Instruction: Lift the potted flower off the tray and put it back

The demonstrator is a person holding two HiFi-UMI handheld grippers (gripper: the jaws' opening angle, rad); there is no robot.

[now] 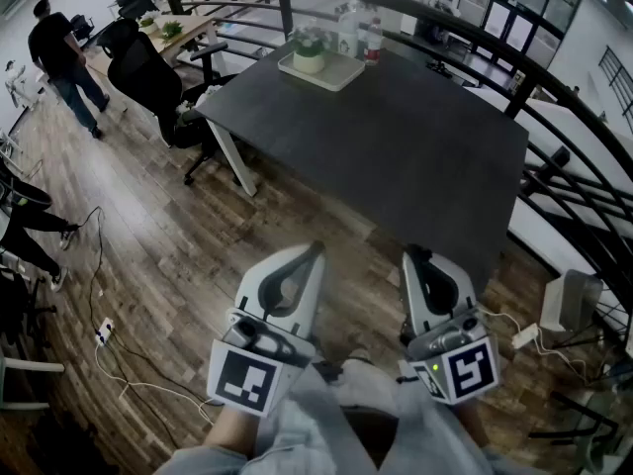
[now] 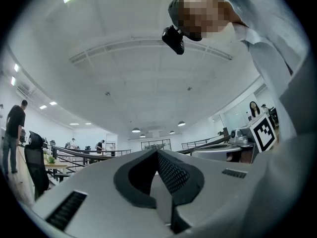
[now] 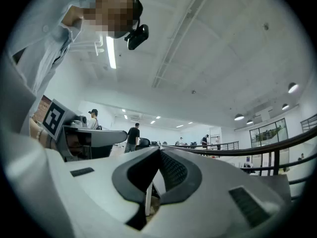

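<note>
Wooden floor (image 1: 148,255) under left gripper (image 1: 315,249) and right gripper (image 1: 414,254), jaws together, empty

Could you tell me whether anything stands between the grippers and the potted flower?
Nothing visible does. Only floor and bare tabletop lie between the left gripper, the right gripper and the potted flower on its tray at the table's far edge; the bottles stand beyond the tray.

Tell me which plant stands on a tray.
The potted flower on the pale tray on the dark table; the other plants sit on the far desk.
</note>
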